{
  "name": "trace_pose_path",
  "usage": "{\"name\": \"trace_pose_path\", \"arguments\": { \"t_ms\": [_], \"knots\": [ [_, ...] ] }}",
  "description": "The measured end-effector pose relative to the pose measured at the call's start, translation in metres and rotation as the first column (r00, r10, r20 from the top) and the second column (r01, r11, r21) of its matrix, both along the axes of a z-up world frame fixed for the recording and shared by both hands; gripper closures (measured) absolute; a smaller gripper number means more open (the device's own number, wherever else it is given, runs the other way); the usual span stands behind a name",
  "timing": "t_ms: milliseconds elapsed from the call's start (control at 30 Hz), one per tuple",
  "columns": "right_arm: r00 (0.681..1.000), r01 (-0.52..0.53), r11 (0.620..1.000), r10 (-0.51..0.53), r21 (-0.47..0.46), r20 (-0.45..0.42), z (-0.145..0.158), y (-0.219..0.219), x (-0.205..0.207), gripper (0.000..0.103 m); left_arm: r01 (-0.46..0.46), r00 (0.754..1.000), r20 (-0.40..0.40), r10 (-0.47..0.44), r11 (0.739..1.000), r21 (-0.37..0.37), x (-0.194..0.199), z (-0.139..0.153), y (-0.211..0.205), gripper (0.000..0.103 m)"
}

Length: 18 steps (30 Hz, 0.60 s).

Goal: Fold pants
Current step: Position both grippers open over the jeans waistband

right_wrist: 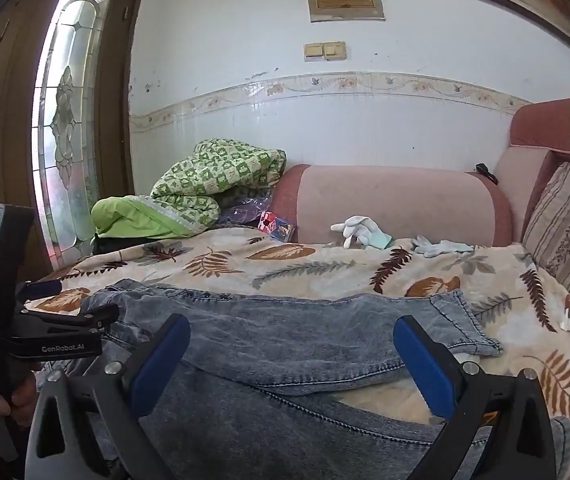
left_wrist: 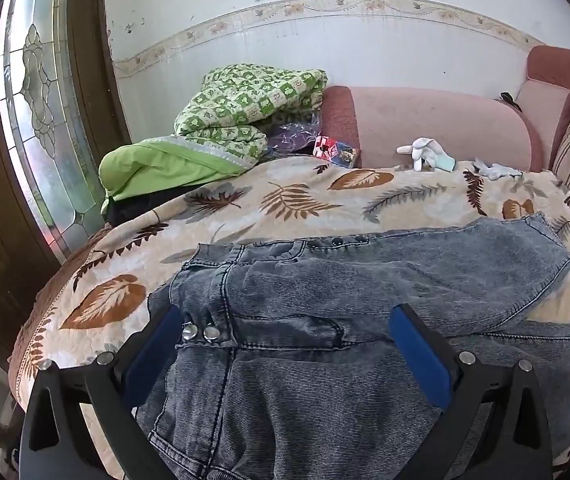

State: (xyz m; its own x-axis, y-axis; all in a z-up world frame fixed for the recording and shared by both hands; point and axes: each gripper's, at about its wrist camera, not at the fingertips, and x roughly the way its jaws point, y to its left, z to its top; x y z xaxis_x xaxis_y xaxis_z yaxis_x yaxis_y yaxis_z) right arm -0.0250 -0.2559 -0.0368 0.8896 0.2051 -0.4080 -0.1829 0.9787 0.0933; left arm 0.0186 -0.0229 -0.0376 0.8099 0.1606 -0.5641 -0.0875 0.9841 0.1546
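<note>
Lying on one leaf-print blanket [left_wrist: 293, 200], one pair of jeans [left_wrist: 365, 280], perhaps two gloves [right_wrist: 359, 230]; both grippers' jaws wide.

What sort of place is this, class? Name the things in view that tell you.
Most likely a living room in a home. The jeans lie on a pink sofa covered by a leaf-patterned blanket, with a folded green quilt at one end and a stained-glass door beside it.
</note>
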Motion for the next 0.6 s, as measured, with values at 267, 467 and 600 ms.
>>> {"name": "trace_pose_path", "arguments": {
  "t_ms": [267, 467, 600],
  "knots": [
    [1.000, 0.006, 1.000, -0.006, 0.011, -0.031, -0.003, -0.006, 0.005, 0.000, -0.010, 1.000, -0.004, 0.010, 1.000, 0.008, -0.001, -0.003, 0.005, 0.000],
    [0.999, 0.003, 1.000, -0.003, -0.005, -0.041, -0.006, -0.001, 0.006, 0.000, -0.020, 1.000, 0.001, 0.020, 1.000, 0.024, -0.002, -0.003, 0.004, 0.000],
    [0.999, 0.006, 1.000, -0.007, -0.007, -0.046, -0.009, -0.001, 0.006, 0.000, -0.025, 1.000, 0.001, 0.025, 0.999, 0.025, -0.003, -0.003, 0.005, 0.000]
  ]
}}
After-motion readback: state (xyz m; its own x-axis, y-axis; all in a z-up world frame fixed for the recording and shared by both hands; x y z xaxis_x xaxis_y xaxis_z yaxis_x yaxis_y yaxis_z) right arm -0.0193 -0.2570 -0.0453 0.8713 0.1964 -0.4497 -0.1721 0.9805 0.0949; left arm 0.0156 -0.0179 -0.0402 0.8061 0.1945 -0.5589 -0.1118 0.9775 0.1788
